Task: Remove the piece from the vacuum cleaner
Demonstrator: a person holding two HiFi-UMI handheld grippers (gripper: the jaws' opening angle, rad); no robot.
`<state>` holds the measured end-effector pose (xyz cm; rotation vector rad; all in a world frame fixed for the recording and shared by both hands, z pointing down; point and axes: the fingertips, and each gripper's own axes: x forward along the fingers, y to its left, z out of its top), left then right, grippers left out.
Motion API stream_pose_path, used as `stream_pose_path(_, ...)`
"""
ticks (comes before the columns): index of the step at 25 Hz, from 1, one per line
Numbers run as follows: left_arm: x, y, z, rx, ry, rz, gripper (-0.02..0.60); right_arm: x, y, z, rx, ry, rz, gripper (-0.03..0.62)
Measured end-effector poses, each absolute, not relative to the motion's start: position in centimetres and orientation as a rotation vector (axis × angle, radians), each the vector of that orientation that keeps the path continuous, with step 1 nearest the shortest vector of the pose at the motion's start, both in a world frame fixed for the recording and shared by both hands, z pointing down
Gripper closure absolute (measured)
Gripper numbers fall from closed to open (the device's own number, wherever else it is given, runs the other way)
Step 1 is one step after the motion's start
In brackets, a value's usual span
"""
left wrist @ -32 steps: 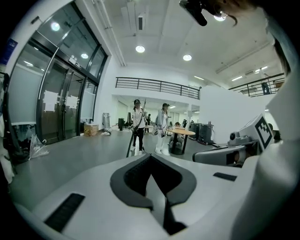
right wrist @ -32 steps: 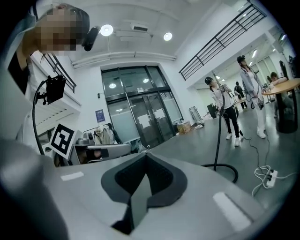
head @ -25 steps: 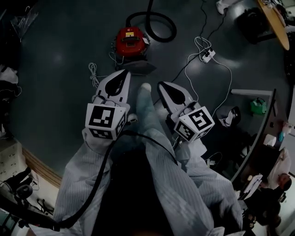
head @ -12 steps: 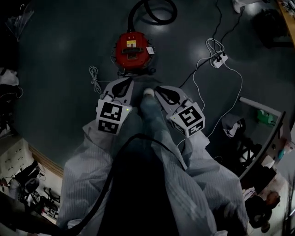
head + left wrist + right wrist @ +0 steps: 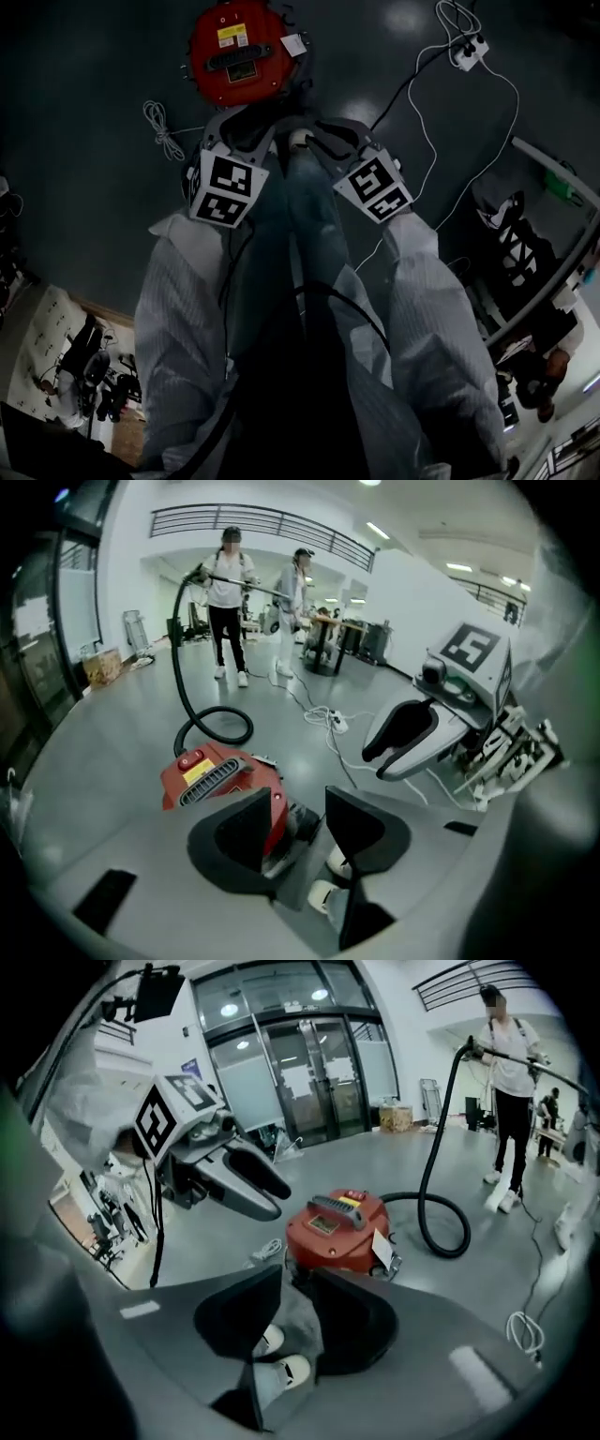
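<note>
The premises were an open hall with a glossy dark grey floor and glass doors along one side. The red vacuum cleaner stood upright on that floor, directly ahead of the wearer's feet. It had a dark handle across the top and a white tag hanging at its side. A black hose ran from its far side, looped once on the floor and rose to a person standing well apart, who held its far end.

The left gripper was just short of the canister's near edge. Its jaws were spread wide and opening, with nothing pinched between them. The right gripper was beside it, also aimed at the canister. Its jaws were partly apart and opening, and likewise held nothing. Only the wearer's trouser leg and white shoes showed through both gaps. Contact between either gripper and the canister could not be confirmed.

A coiled white cord lay near the left gripper. A power strip with a trailing white cable lay off to the right.
</note>
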<state>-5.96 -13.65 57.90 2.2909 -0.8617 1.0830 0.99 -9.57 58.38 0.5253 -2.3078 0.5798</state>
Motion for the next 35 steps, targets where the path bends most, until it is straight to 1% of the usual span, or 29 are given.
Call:
stream_pose_path(1, -6.0, -13.8, 60.0, 2.306, -0.838, 1.146, 0.416, 1.0, -9.4, 60.7, 0.487, -2.278, 0.555, 0.508)
stream_pose_path(4, -6.8, -14.4, 65.2, 2.324, -0.844, 1.286, 0.41, 0.9, -8.8, 67.1, 0.35, -2.186, 0.446, 0.418)
stream_pose_path(5, -7.1, -14.6, 66.4, 2.33, -0.86, 1.316, 0.41, 0.8, -8.7, 68.8, 0.302, -2.157, 0.401, 0.4)
stream_pose_path(11, -7.6, -14.4, 71.1, 2.392, -0.86, 1.472, 0.41, -0.9, -8.4, 75.2, 0.123, -2.046, 0.281, 0.399)
stream_pose_path(15, -7.6, -14.8, 71.3, 2.416, -0.907, 1.495, 0.41, -1.3, -7.8, 76.4, 0.05, -2.002, 0.277, 0.411)
stream_pose_path(17, -7.7, -14.9, 71.2, 2.4, -0.921, 1.474, 0.411, -1.3, -7.3, 76.4, 0.01, -1.985, 0.25, 0.453)
stream_pose_path(18, -7.7, -15.0, 71.2, 2.388, -0.935, 1.455, 0.411, -1.3, -7.0, 76.4, -0.02, -1.974, 0.22, 0.491)
stream_pose_path(19, -7.8, -15.1, 71.1, 2.378, -0.951, 1.437, 0.411, -1.4, -6.7, 76.5, -0.048, -1.963, 0.192, 0.514)
stream_pose_path(23, -7.7, -15.3, 71.1, 2.358, -0.997, 1.422, 0.411, -1.3, -6.3, 76.5, -0.09, -1.925, 0.185, 0.544)
stream_pose_path(27, -7.7, -15.4, 71.3, 2.343, -1.016, 1.397, 0.411, -1.5, -5.5, 76.3, -0.123, -1.918, 0.181, 0.553)
stream_pose_path(35, -7.7, -15.4, 71.1, 2.34, -1.064, 1.41, 0.411, -1.5, -3.6, 76.0, -0.185, -1.904, 0.13, 0.542)
